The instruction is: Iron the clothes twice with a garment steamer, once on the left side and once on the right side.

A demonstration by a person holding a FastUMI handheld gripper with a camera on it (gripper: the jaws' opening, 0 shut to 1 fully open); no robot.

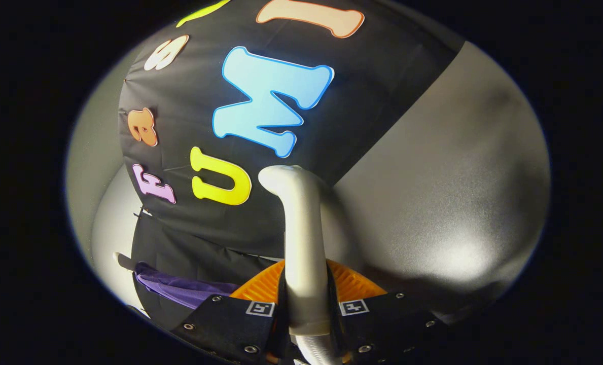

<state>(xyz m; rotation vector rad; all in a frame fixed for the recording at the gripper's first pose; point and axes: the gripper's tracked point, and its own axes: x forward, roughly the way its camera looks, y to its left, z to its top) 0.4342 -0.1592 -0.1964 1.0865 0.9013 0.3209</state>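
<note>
The garment steamer [301,238] is a pale, smooth handle that rises between my fingers and bends over at its far end. My gripper [305,299] is shut on it, with one finger pressing each side of the handle near its base. A purple garment [179,289] hangs low beside the fingers, in front of the booth's black cloth wall; just a folded edge of it shows. The steamer's head points up towards the wall, away from the garment.
The black cloth wall [260,213] stands just beyond the steamer. A grey matte panel [448,192] fills the side opposite the garment. A pale wall [111,228] curves behind the garment.
</note>
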